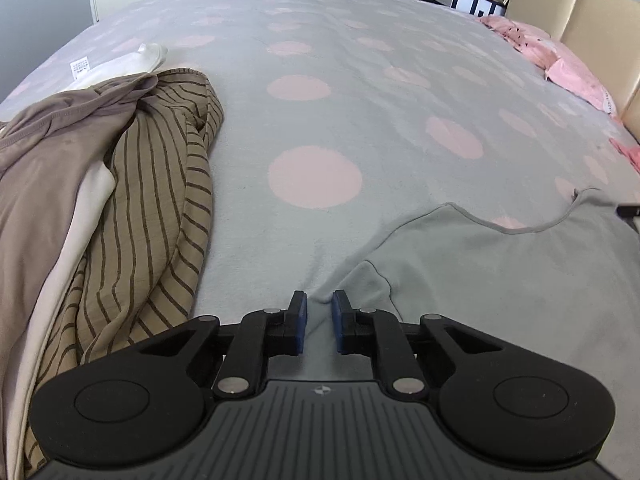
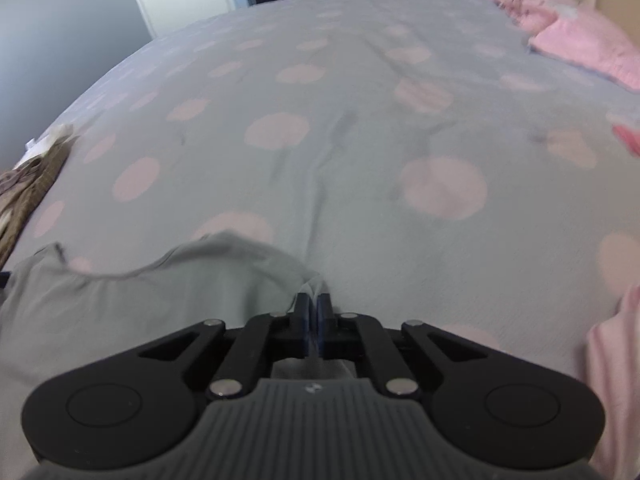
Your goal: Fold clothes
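Left hand-held gripper (image 1: 319, 312): jaws parted with a gap, grey fabric between the pads, not pinched, so released. Right hand-held gripper (image 2: 313, 320): jaws nearly closed, clenched on a bunched edge of the grey shirt (image 2: 140, 300). Shirt lies flat on the bed (image 1: 320, 60) near edge, neckline facing away, spread between the two grippers; grey polka-dot cover under it. Pile of clothes at left: striped tan garment (image 1: 160, 200), taupe top (image 1: 48, 148), white piece (image 1: 140, 56). Pink pillows (image 1: 560, 60) far right by the headboard (image 1: 580, 4). Right view blurred.
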A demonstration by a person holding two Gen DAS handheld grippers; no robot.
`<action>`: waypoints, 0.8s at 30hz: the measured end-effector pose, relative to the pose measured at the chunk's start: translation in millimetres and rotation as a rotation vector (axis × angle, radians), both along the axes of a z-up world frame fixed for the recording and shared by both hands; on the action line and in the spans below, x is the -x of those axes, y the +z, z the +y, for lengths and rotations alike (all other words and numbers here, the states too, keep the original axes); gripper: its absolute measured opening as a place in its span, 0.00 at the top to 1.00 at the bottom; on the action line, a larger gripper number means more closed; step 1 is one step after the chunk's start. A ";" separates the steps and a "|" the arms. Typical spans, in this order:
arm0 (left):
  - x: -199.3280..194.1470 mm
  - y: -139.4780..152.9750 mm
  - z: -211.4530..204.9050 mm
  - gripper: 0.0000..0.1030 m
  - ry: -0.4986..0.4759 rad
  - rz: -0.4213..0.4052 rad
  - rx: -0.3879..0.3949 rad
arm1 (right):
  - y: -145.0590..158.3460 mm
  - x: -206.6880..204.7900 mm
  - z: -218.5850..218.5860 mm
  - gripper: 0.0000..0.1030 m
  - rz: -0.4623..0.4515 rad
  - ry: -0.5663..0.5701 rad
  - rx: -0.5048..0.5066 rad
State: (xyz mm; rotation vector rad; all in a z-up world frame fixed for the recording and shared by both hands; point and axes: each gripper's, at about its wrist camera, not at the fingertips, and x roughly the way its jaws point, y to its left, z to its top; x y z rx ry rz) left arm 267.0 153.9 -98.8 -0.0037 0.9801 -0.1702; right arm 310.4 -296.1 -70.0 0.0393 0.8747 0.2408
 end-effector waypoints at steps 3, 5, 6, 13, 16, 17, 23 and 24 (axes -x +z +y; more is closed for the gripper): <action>0.2 0.2 -1.2 0.89 0.017 0.002 -0.001 | 13.2 -7.1 -0.1 0.96 -0.083 -0.030 0.047; 0.5 0.1 -3.0 0.89 0.022 0.002 -0.008 | 11.5 -11.0 7.7 0.96 -0.088 -0.014 0.099; 0.7 0.2 -4.1 0.89 0.024 0.001 -0.013 | 7.9 -11.8 11.4 0.96 -0.086 -0.006 0.121; 4.1 7.4 -8.3 0.89 0.037 -0.006 -0.037 | -6.7 -8.7 14.0 0.87 -0.027 0.023 0.171; 9.6 16.9 -8.9 0.88 0.045 -0.028 -0.034 | 7.4 1.4 8.8 0.69 -0.045 0.021 0.165; 12.3 20.8 -9.8 0.88 0.044 -0.030 -0.027 | 11.9 5.9 7.5 0.69 -0.048 0.025 0.163; 36.9 44.7 -24.0 0.86 -0.024 -0.057 -0.008 | 34.3 47.6 3.1 0.69 -0.021 0.083 0.137; 42.3 48.2 -26.7 0.85 -0.035 -0.060 -0.006 | 37.3 57.0 2.7 0.69 -0.008 0.096 0.124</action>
